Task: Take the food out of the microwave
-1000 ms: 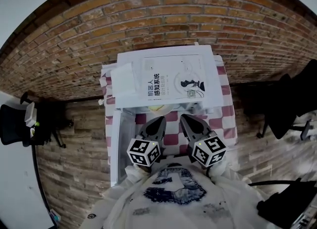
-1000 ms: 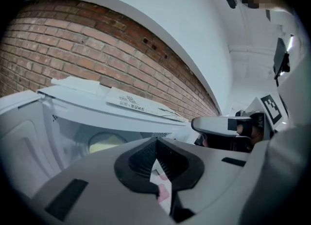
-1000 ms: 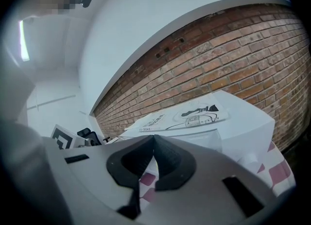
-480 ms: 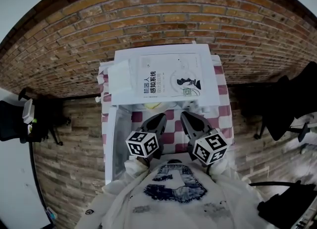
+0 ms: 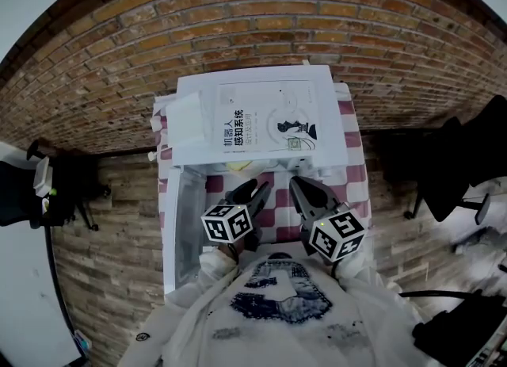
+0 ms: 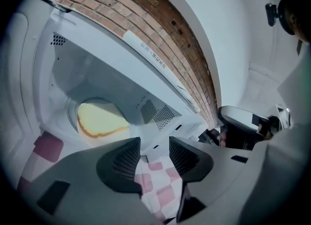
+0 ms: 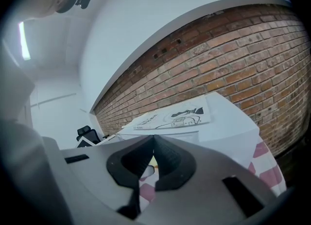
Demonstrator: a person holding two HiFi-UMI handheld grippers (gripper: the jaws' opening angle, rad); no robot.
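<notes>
Microwave [image 5: 261, 120] with door [image 5: 186, 231] swung wide; yellow food [image 6: 99, 119] inside, open room before it. Left gripper [image 6: 154, 146] at microwave mouth, jaws just opening, empty; right gripper [image 7: 153, 144] alongside, closed.

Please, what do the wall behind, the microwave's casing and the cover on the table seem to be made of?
Wall: brick, matt red-brown, with pale mortar lines between the courses.
Microwave casing: probably painted metal, smooth white with a slight sheen; punched vent holes show inside.
Table cover: cloth or plastic sheet, in pink and white checks; the surface is too small to tell which.
</notes>
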